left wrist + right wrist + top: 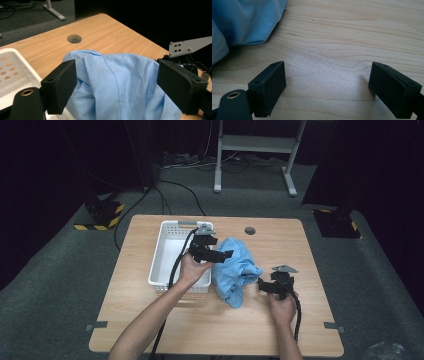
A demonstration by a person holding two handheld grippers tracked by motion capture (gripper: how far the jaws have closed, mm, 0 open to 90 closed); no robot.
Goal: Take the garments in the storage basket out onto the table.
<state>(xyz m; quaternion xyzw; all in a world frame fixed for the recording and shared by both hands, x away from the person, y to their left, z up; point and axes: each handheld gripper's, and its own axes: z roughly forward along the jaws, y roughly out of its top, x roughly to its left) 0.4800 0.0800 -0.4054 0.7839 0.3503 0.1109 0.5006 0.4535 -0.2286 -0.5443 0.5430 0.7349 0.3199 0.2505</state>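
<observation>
A crumpled light-blue cloth lies in a heap at the middle of the wooden table, just right of a white basket. My left gripper hovers at the cloth's upper left edge, pointing right. In the left gripper view its jaws stand wide apart with the cloth bulging up between them, and the pads do not press on it. My right gripper rests low to the right of the cloth. It is open over bare wood, with the cloth's edge ahead at the left.
The perforated white basket holds nothing I can see. A round cable hole sits near the table's far edge. The other gripper's grey plate shows beyond the cloth. Cables and a metal frame stand on the floor behind.
</observation>
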